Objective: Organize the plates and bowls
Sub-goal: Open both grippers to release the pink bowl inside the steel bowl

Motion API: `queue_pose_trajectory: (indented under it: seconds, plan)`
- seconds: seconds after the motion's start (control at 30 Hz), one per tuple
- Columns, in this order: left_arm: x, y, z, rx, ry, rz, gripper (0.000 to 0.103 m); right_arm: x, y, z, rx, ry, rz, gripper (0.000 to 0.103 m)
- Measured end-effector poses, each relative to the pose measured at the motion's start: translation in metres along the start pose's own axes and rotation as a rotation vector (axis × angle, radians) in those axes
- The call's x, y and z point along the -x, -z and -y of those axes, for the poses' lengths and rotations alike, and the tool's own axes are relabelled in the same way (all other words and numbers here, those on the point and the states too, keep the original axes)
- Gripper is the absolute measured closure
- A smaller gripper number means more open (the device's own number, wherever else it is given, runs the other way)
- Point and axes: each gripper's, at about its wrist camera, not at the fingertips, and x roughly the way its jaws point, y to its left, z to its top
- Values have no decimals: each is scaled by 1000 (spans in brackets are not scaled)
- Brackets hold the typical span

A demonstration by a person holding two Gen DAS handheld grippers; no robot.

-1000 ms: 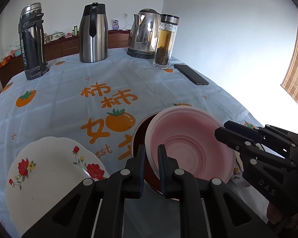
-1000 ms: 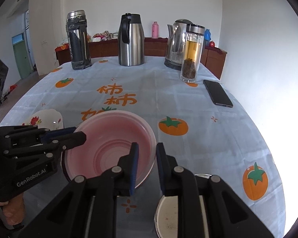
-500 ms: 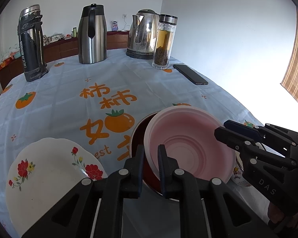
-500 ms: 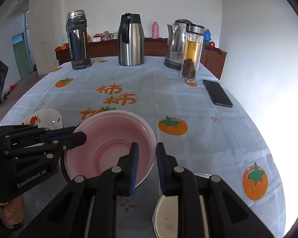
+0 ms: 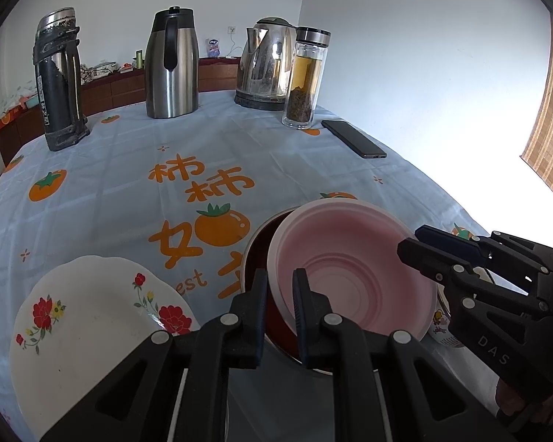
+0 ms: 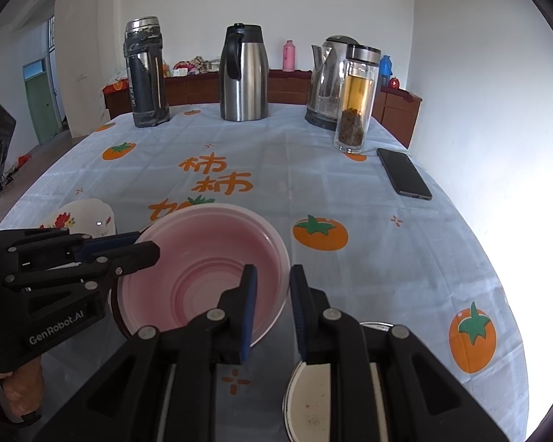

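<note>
A pink bowl (image 5: 350, 269) sits tilted inside a dark red bowl (image 5: 256, 258) near the table's front edge; it also shows in the right wrist view (image 6: 206, 261). My left gripper (image 5: 279, 294) straddles the pink bowl's near rim with a narrow gap between the jaws. My right gripper (image 6: 272, 294) straddles the opposite rim the same way; it shows in the left wrist view (image 5: 413, 243). A white floral plate (image 5: 92, 328) lies to the left. A small white metal-rimmed dish (image 6: 313, 405) sits under my right gripper.
At the far side of the table stand a dark thermos (image 5: 57, 81), a steel carafe (image 5: 171, 64), a kettle (image 5: 267, 62) and a glass tea bottle (image 5: 306, 81). A black phone (image 5: 354, 143) lies at the right. The table edge drops off to the right.
Both grippers and the pink bowl have barely moved. The view has shifted only slightly.
</note>
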Motion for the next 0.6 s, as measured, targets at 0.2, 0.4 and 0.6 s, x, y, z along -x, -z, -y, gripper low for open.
queue_pose_trajectory:
  seconds: [0.2,0.4,0.6]
  plan:
    - [0,0,0,3,1,1,87,0,0,0,2,1,0,83]
    - [1,0,0,0,2,3,83,-1,0,-1,14,1,-2,80]
    - [0,0,3,-11,14,4,69,-2,2,-2,22,-4,-2,80]
